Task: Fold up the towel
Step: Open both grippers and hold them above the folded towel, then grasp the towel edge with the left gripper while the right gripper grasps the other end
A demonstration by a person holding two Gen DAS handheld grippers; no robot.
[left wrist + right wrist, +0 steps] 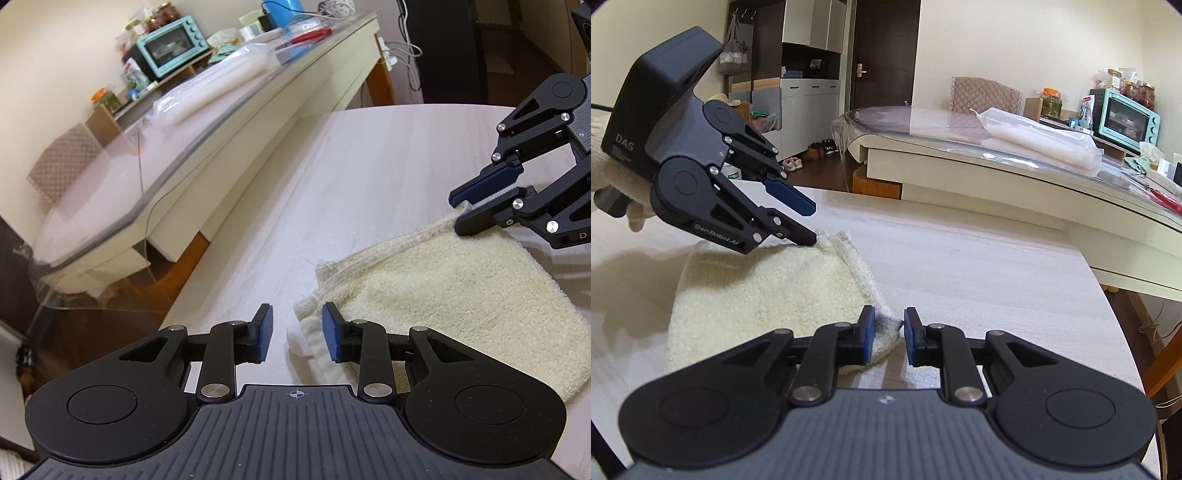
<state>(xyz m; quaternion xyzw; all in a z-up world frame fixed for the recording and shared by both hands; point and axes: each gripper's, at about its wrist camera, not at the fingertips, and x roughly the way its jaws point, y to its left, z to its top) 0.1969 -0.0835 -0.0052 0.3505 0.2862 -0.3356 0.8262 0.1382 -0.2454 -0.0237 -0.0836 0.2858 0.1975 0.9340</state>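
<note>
A teal toaster oven (1126, 117), jars (1051, 100) and perhaps red scissors (308, 37) behind

Evenly lit by soft indoor light. Soft shadows on the white table (960, 266) left of the towel (757, 291). Sharp at centre; strongly bowed, dark-cornered at frame edges.

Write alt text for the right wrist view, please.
Right gripper, open, straddles a corner of a cream towel on a pale table. The left gripper, also open, sits at the towel's far corner.
</note>
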